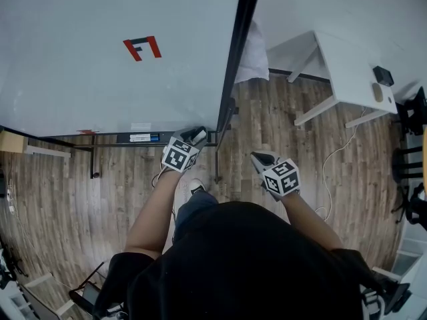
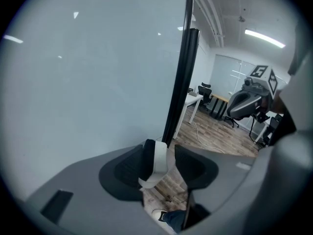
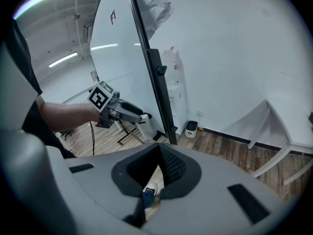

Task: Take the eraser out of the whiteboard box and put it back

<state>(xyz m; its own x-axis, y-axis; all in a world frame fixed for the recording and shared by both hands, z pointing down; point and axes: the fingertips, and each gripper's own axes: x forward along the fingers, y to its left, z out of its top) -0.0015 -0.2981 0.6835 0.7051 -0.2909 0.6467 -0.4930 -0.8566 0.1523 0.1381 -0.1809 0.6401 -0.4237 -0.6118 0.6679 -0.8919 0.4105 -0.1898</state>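
Observation:
In the left gripper view a white eraser (image 2: 157,163) with a dark back stands between the jaws of my left gripper (image 2: 168,148). It leans on the left pad, and a gap shows between it and the right pad, so the jaws are open. The head view puts my left gripper (image 1: 197,136) at the right end of the dark whiteboard box (image 1: 143,138) under the board's lower edge. The right gripper view shows a white block (image 3: 147,126) at the left gripper's tip. My right gripper (image 1: 260,157) hangs to the right over the floor, shut and empty (image 3: 159,148).
The big whiteboard (image 1: 113,52) fills the upper left, with its black frame post (image 1: 235,52) just right of my left gripper. A white table (image 1: 347,79) stands at the far right, and a cable (image 1: 330,169) lies on the wooden floor. Office chairs (image 2: 244,104) stand further back.

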